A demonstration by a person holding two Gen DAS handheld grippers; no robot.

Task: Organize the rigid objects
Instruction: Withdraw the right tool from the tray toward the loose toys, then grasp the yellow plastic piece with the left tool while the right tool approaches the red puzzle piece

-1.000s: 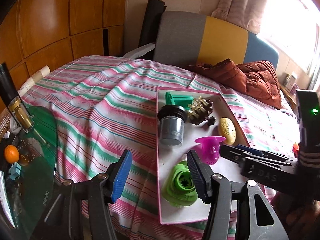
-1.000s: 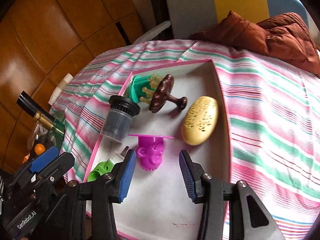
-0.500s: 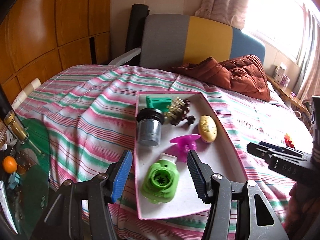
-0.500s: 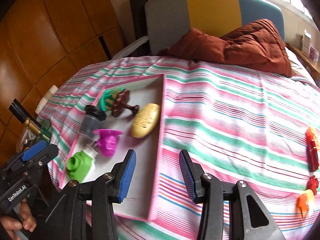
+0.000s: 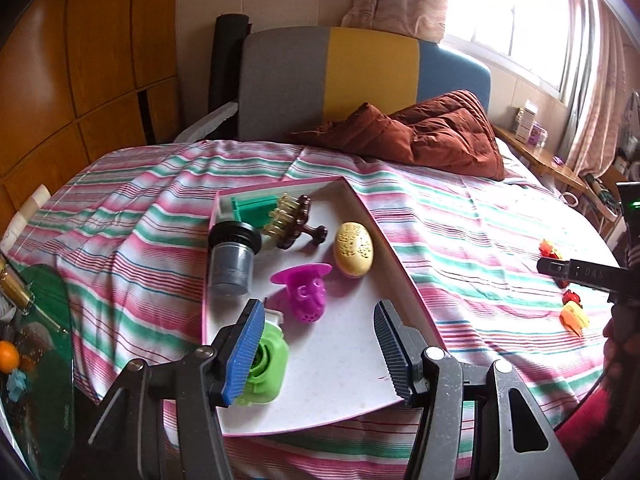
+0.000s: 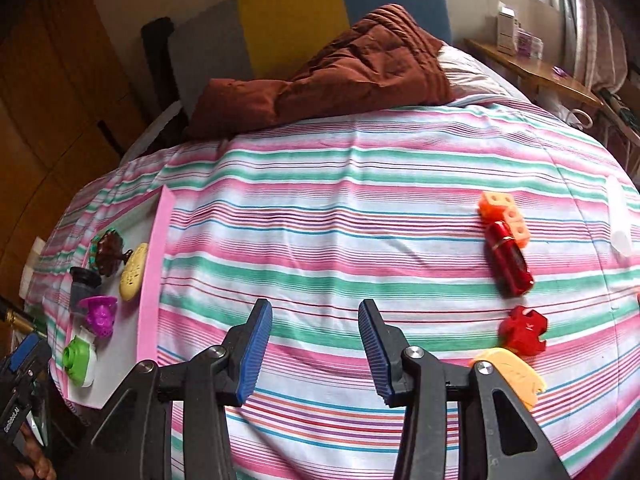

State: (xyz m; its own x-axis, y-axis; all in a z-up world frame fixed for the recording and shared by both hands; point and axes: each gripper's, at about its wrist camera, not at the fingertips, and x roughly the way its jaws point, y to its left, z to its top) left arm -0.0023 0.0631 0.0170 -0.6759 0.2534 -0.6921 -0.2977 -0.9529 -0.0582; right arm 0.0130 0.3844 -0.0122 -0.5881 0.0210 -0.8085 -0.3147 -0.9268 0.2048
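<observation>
Plainly, both tools are empty: the left gripper (image 5: pixel 318 346) has its blue-padded jaws spread wide with nothing between them, hovering above the near end of the pink-rimmed tray (image 5: pixel 394 258), its left pad just in front of the green round gadget (image 5: pixel 266 364). It points along the tray's length toward the headboard (image 5: pixel 360 76). On the tray, from near to far, lie the green gadget, a magenta perforated cup (image 5: pixel 306 288) tipped with its brim toward the far end, a grey canister (image 5: pixel 232 260) on its side with the black cap away from the camera, a yellow egg-shaped piece (image 5: pixel 354 249) with its long axis running roughly along the tray, a brown comb-like piece (image 5: pixel 294 222), and a green block (image 5: pixel 254 208) in the far corner. The right gripper (image 6: pixel 316 350) is likewise wide open and holds nothing, poised over bare striped bedspread (image 6: pixel 320 220), aimed across the bed toward the rust-brown quilt (image 6: pixel 340 68). To its right on the bedspread lie a red cylinder (image 6: pixel 510 262), long axis running away from the camera, touching an orange block (image 6: pixel 504 212) at its far end, then a red cross-shaped piece (image 6: pixel 522 330) and an orange-yellow piece (image 6: pixel 514 372), partly hidden behind the gripper's frame.
</observation>
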